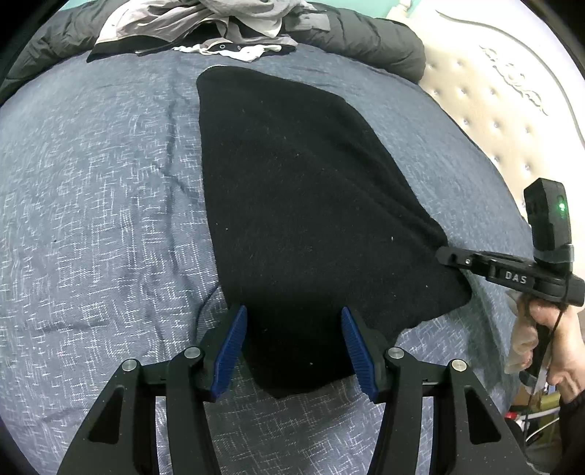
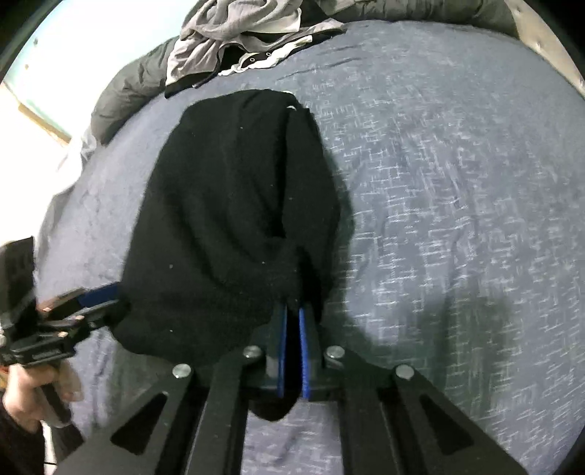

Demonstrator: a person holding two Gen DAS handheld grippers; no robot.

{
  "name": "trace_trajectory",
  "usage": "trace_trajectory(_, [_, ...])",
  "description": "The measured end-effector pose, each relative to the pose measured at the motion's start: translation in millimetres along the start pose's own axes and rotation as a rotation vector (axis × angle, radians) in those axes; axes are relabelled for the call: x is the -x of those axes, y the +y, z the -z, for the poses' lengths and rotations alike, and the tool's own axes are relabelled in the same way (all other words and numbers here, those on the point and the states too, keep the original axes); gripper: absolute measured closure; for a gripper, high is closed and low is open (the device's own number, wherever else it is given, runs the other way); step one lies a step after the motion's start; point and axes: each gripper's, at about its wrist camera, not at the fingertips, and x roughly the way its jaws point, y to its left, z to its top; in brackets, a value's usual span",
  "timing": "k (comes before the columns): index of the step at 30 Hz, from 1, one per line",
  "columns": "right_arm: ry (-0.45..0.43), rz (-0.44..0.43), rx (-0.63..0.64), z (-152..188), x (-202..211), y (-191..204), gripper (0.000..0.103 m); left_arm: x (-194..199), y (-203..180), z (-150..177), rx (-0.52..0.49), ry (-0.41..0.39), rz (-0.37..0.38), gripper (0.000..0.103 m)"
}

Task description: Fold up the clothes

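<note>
Black knit garment (image 1: 303,204) lies on the blue-grey bedspread (image 1: 91,190), its long axis running from the near edge away toward the head of the bed, the narrower end farthest off. Nearest, the left gripper (image 1: 292,347) has its jaws spread wide apart, straddling the garment's near hem without clamping it. To its right, the right gripper (image 2: 292,329) has its jaws clenched on a bunched near corner of the garment, lifting a fold. A hand (image 1: 559,347) holds that gripper's handle. Beyond the garment, a heap of grey and white clothes (image 1: 219,25) rests against a dark padded jacket (image 1: 373,40).
</note>
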Motion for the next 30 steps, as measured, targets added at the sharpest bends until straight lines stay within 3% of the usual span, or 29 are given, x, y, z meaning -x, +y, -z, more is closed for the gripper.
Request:
trace_trajectory(9, [0.014,0.016,-0.008,-4,5,4,0.096,2,3,4,-0.008,0.009,-0.004,0.045])
trace_trajectory(12, [-0.003,0.018,0.028,-5,14,22,0.087,2,5,6,-0.003,0.006,-0.003,0.045])
trace_trajectory(18, [-0.042,0.018,0.118,-5,32,64,0.087,6,10,8,0.011,0.006,0.005,0.044])
trace_trajectory(21, [0.006,0.004,0.149,2,15,77,0.087,12,14,10,0.014,0.000,0.009,0.044])
trace_trajectory(24, [0.029,0.045,0.135,8,0,65,0.088,17,19,14,0.000,0.002,0.005,0.044])
trace_trajectory(28, [0.042,0.087,0.063,13,-13,34,0.103,15,17,18,-0.021,0.012,0.009,0.044])
trace_trajectory(30, [0.049,0.086,0.040,12,-15,22,0.103,9,14,20,-0.034,0.019,0.006,0.043])
